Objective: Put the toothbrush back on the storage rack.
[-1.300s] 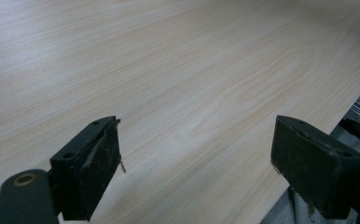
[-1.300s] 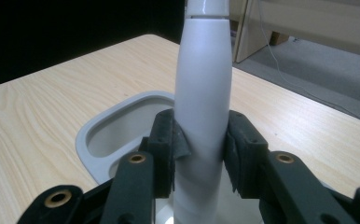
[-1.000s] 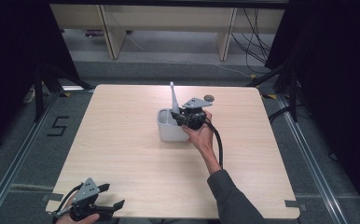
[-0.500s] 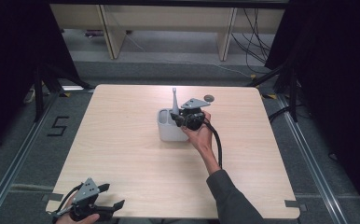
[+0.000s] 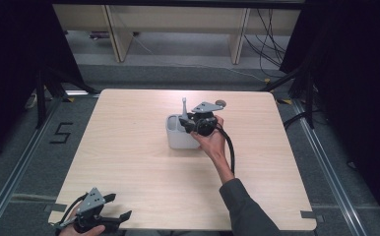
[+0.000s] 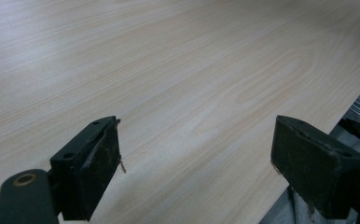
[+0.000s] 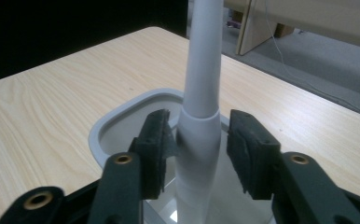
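Right claw [image 7: 197, 149] opening around brush handle [image 7: 201, 93], holder [image 7: 122, 109] base hidden

Pale wood-grain worktop [image 5: 129, 162], matt; smooth grey plastic holder [image 5: 179, 140]; satiny white plastic handle [image 7: 199, 126]; rough black pads [image 7: 157, 144].

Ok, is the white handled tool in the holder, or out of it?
In. The white tool stands upright in the grey holder; the right hand-held gripper, jaws just opened, no longer presses it.

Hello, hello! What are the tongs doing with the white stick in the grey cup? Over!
Right tongs just opened, pads off the white stick, stick between them, standing in the grey cup. Left tongs open, idle at the table's near edge. Nothing blocking.
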Demonstrator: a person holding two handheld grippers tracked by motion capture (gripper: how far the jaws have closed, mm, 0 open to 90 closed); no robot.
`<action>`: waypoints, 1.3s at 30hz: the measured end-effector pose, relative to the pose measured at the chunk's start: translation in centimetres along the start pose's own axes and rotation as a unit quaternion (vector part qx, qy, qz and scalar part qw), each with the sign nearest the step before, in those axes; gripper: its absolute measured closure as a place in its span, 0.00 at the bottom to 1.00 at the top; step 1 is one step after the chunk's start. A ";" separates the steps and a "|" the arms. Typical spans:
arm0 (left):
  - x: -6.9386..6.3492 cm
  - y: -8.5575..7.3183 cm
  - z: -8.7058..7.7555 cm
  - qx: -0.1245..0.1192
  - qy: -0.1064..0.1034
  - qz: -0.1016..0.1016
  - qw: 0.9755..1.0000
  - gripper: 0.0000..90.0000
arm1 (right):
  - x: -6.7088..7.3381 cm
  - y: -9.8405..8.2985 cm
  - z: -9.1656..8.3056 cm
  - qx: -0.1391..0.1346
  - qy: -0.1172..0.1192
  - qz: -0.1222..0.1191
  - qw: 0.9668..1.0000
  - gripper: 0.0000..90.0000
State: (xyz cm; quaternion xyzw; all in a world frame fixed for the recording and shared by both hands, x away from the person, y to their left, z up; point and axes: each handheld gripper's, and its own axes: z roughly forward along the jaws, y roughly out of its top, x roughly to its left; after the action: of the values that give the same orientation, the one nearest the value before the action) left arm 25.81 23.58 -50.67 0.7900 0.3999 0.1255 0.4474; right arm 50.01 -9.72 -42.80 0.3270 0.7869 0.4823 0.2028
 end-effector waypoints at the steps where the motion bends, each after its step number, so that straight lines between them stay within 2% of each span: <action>1: 0.0 0.0 0.0 0.000 0.000 0.000 1.000 0.17 | 0.1 0.0 -0.2 0.004 0.001 0.015 1.000 0.57; 6: 0.0 0.0 0.0 0.002 0.001 0.000 1.000 0.17 | 0.2 0.3 -0.6 -0.010 0.009 0.016 1.000 0.47; 7: 0.0 0.0 0.0 0.002 0.001 0.000 1.000 0.17 | 0.2 0.3 -0.8 -0.009 0.004 0.018 1.000 0.46; 8: 0.0 0.0 0.0 0.002 0.001 0.000 1.000 0.17 | 0.1 0.4 -0.8 -0.015 0.007 0.004 1.000 0.45; 9: -0.1 0.0 0.0 0.002 0.001 -0.002 1.000 0.17 | 0.3 0.4 -1.0 -0.011 0.006 0.021 1.000 0.44; 11: -0.1 0.0 0.0 0.002 0.001 -0.002 1.000 0.17 | 0.2 0.4 -1.1 -0.017 0.005 0.015 1.000 0.43; 12: 0.0 0.0 0.0 0.002 0.001 -0.001 1.000 0.17 | 0.2 0.5 -1.2 -0.017 0.008 0.019 1.000 0.42; 14: 0.0 0.0 0.0 0.003 0.001 0.000 1.000 0.17 | 0.0 0.6 -1.2 -0.023 0.012 0.003 1.000 0.41; 17: 0.0 0.0 0.0 0.003 0.001 -0.002 1.000 0.17 | 0.0 0.6 -1.6 -0.022 0.011 0.007 1.000 0.40; 18: 0.0 0.0 0.0 0.003 0.001 -0.002 1.000 0.17 | 0.1 0.7 -1.8 -0.019 0.010 0.019 1.000 0.40; 20: 0.0 0.0 0.0 0.004 0.001 -0.002 1.000 0.17 | 0.0 0.7 -1.9 -0.022 0.010 0.014 1.000 0.40; 22: 0.0 0.0 0.0 0.002 0.001 -0.003 1.000 0.17 | 0.1 0.7 -2.2 -0.019 0.008 0.023 1.000 0.39; 24: 0.0 0.0 0.0 0.002 0.001 -0.003 1.000 0.17 | -0.1 0.7 -2.4 -0.026 0.006 0.011 1.000 0.38; 26: 0.0 0.0 0.0 0.004 0.002 -0.001 1.000 0.17 | 0.0 0.7 -2.7 -0.024 0.007 0.025 0.999 0.38; 30: 0.1 0.0 0.0 0.006 0.004 0.002 1.000 0.17 | -0.1 0.7 -3.3 -0.032 0.003 0.018 0.999 0.37; 31: 0.0 0.0 0.0 0.003 0.002 -0.002 1.000 0.17 | 0.0 0.7 -3.5 -0.029 0.006 0.026 0.999 0.36; 32: 0.0 0.0 0.0 0.003 0.002 -0.002 1.000 0.17 | -0.1 0.8 -3.6 -0.029 0.007 0.021 0.999 0.36; 35: 0.0 0.0 0.0 0.003 0.003 -0.002 1.000 0.17 | 0.0 0.7 -4.0 -0.027 0.005 0.029 0.999 0.35; 38: 0.0 0.0 0.0 0.002 0.003 -0.001 1.000 0.17 | -0.1 0.7 -4.4 -0.031 0.006 0.018 0.999 0.35; 39: 0.0 0.0 0.0 0.003 0.002 -0.002 1.000 0.17 | 0.1 0.6 -4.4 -0.033 0.010 0.025 0.999 0.35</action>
State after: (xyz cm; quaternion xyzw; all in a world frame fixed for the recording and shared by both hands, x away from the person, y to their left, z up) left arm 25.81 23.58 -50.67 0.7902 0.4026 0.1256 0.4446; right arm 47.35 -12.25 -40.25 0.3350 0.7639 0.5163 0.1940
